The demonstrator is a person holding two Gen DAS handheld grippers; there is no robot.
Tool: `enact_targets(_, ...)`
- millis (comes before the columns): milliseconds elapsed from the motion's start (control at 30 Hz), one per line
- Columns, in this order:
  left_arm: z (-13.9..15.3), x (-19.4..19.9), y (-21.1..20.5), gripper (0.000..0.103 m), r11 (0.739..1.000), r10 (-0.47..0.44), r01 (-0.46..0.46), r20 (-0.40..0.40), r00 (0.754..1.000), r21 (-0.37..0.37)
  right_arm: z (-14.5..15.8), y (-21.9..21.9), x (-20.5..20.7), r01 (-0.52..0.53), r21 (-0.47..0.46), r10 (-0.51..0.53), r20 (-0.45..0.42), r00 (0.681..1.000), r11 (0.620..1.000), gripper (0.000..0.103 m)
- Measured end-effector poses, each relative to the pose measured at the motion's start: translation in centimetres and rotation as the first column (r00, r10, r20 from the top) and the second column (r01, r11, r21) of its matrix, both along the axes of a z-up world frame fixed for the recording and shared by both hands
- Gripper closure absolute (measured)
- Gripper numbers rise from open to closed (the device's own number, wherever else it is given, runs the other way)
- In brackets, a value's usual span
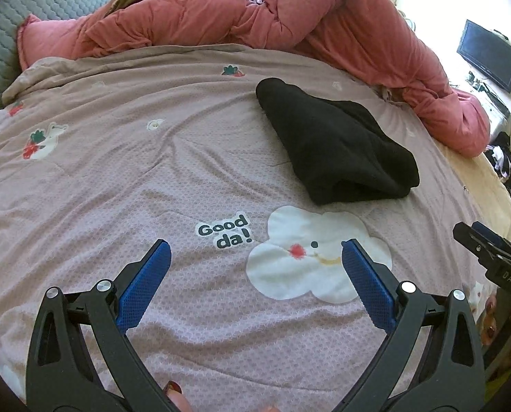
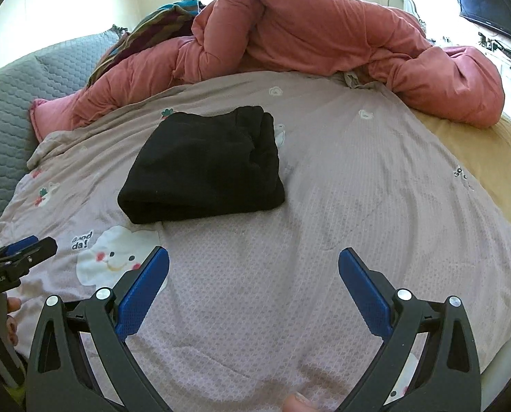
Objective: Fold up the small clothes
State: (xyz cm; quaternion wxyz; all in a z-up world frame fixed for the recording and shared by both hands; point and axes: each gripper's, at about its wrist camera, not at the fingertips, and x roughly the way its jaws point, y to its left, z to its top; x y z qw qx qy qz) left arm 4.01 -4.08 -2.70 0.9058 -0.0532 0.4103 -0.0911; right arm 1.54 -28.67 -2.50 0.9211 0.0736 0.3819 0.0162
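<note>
Mauve bedspread [image 1: 152,171] printed "Good da!" [image 1: 226,230] beside a smiling cloud holds a folded black garment [image 1: 334,147]. Left gripper [image 1: 255,254] and right gripper [image 2: 253,261] hover spread wide, grasping nothing.

A mauve bedspread [image 1: 125,178] is lying spread across the bed, its cloud patch [image 1: 310,261] and "Good da!" lettering [image 1: 226,231] showing. A red quilt [image 2: 324,31] is lying bunched along the far edge. A grey headboard [image 1: 18,7] is curving far left. A TV [image 1: 489,55] is hanging on the wall far right.
</note>
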Motion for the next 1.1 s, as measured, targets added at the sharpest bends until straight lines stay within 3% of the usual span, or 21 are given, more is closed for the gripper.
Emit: enact_targets(1100, 0.2, -1.1, -0.3, 0.009, 0.999, 0.028, -0.028, -0.006, 1.000, 0.038, 0.1, 1.3, -0.8, -0.029, -0.012, 0.029, 0.000, 1.000, 1.000, 0.005)
